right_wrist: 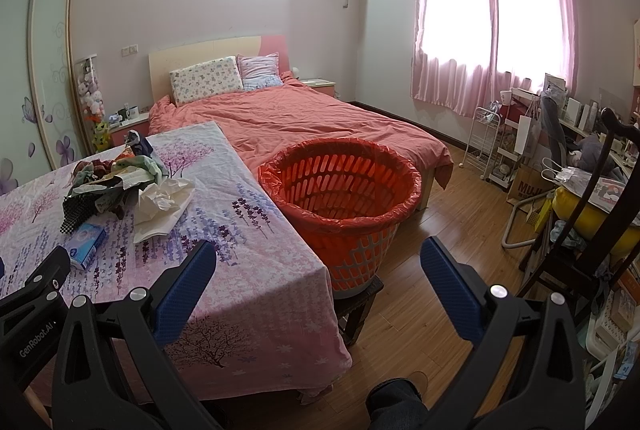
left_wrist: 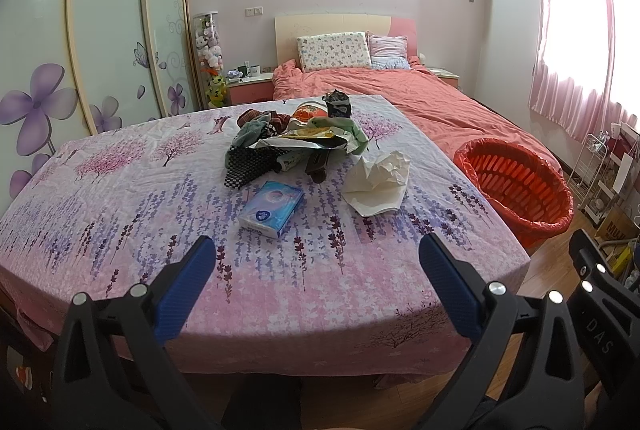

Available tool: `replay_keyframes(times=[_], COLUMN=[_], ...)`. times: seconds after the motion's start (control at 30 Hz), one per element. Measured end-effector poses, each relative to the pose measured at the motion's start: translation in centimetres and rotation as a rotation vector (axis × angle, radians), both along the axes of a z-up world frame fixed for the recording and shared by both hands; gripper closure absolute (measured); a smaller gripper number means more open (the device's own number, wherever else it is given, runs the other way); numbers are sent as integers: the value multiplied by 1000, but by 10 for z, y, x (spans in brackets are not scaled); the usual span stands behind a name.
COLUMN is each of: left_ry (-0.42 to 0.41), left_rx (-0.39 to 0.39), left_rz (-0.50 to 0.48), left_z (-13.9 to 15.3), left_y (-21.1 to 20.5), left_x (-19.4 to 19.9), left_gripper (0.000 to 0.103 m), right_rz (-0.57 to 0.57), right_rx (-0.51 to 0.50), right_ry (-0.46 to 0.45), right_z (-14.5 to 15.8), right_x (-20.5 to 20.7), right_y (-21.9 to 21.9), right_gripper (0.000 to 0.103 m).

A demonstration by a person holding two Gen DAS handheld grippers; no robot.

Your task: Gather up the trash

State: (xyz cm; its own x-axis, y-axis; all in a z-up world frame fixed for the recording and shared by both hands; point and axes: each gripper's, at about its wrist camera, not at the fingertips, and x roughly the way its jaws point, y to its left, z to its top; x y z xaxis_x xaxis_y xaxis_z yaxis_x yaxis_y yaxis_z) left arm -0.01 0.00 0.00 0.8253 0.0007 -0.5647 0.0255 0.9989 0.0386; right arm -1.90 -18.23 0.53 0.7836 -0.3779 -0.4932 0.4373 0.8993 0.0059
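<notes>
A heap of wrappers, bags and cloth scraps point(left_wrist: 294, 135) point(right_wrist: 114, 185) lies on the table's floral cloth point(left_wrist: 120, 197) point(right_wrist: 248, 270). Crumpled white paper point(left_wrist: 378, 179) point(right_wrist: 162, 203) sits to its right, and a blue tissue pack point(left_wrist: 272, 207) point(right_wrist: 86, 244) in front. An orange basket lined with a red bag point(left_wrist: 516, 185) point(right_wrist: 340, 189) stands off the table's right side on a dark stool. My left gripper point(left_wrist: 316, 256) hangs open over the near table edge, short of the tissue pack. My right gripper point(right_wrist: 318, 262) is open too, facing the basket, holding nothing.
A bed with a coral duvet point(right_wrist: 304, 117) lies behind the table and basket. A white wire rack point(right_wrist: 486, 141), paper bags and a cluttered dark chair point(right_wrist: 580, 197) line the right wall. Sliding wardrobe doors point(left_wrist: 100, 29) stand at left. Wooden floor point(right_wrist: 432, 230) lies open beside the basket.
</notes>
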Motion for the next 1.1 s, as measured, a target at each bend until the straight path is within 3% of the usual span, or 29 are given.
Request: replay_keyframes(times=[1.1], left_ry=[3], left_rx=[0], left_rz=[0], left_z=[1], left_y=[-1], left_x=[-3], left_gripper=[4], right_rz=[-2], right_rx=[-1], right_ry=[3], right_z=[-1], right_x=[1], right_y=[0], right_gripper=[2])
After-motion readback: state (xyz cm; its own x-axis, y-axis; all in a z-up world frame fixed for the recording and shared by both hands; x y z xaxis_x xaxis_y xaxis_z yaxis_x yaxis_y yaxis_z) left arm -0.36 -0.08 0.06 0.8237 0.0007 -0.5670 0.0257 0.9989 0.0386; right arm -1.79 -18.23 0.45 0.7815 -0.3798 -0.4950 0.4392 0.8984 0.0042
